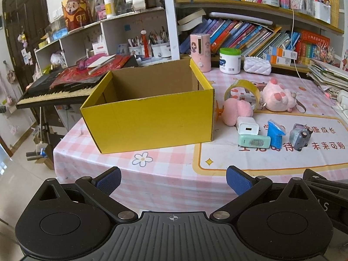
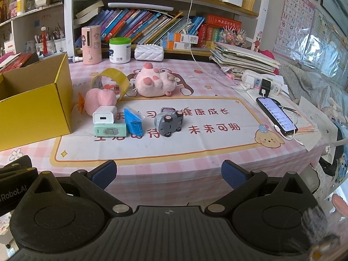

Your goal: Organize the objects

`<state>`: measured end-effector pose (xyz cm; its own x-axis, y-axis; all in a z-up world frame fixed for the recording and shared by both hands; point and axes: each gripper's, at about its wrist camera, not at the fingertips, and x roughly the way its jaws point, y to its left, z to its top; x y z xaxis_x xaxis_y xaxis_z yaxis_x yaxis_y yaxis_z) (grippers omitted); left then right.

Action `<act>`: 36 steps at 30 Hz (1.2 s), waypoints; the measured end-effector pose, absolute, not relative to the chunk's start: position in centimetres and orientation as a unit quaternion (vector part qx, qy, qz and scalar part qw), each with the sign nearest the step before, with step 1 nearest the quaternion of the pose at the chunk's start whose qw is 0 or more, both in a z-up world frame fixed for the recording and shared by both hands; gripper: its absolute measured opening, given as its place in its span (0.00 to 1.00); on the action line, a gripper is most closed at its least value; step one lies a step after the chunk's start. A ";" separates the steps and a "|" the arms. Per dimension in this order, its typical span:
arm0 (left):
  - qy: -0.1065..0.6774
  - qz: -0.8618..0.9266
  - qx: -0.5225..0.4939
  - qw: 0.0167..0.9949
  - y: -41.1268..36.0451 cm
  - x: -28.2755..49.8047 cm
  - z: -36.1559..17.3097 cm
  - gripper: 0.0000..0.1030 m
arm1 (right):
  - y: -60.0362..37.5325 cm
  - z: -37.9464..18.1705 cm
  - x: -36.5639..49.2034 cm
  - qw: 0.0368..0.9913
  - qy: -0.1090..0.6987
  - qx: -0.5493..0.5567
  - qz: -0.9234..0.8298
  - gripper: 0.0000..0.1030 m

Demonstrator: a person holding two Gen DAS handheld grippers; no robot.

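Both tongs, left gripper [image 1: 173, 181] and right gripper [image 2: 169, 174], are hovering released; best approaching the toy car [image 2: 169, 122] squarely before lifting it left into the yellow box [image 1: 150, 119].

yellow box [image 1: 150, 121], pink checked tablecloth [image 1: 156, 174], grey toy car [image 2: 169, 122].

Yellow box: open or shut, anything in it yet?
Open. The yellow box has no lid or flaps over it, and the inner walls show bare cardboard. Its floor is hidden, so contents cannot be told.

The tabletop [image 2: 217, 152] carries a yellow box [image 1: 150, 119], tape roll [image 2: 112, 80], pink plush [image 2: 152, 82], white charger [image 2: 104, 114], toy car [image 2: 168, 122] and phone [image 2: 276, 115].
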<state>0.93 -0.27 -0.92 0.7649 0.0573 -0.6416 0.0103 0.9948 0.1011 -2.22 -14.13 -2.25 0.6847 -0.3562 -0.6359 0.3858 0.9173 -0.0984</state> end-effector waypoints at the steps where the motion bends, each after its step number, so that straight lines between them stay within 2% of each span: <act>1: 0.344 0.012 0.049 0.938 -0.3 1.0 -0.9 1.00 | -14.1 -2.2 -2.2 0.918 0.342 0.022 -0.202 1.00; 24: 0.370 0.010 0.041 0.928 -4.1 3.7 -1.7 1.00 | -18.3 -2.7 0.4 0.910 0.367 0.025 -0.191 1.00; 36: 0.377 0.032 0.016 0.926 -7.0 6.0 -2.4 1.00 | -22.7 -3.0 4.0 0.928 0.358 -0.018 -0.106 1.00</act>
<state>6.04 -6.97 -2.42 0.7138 0.0719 -0.6967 -0.0471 0.9974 0.0547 3.98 -22.72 -3.01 0.7218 -0.2098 -0.6596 0.1836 0.9769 -0.1098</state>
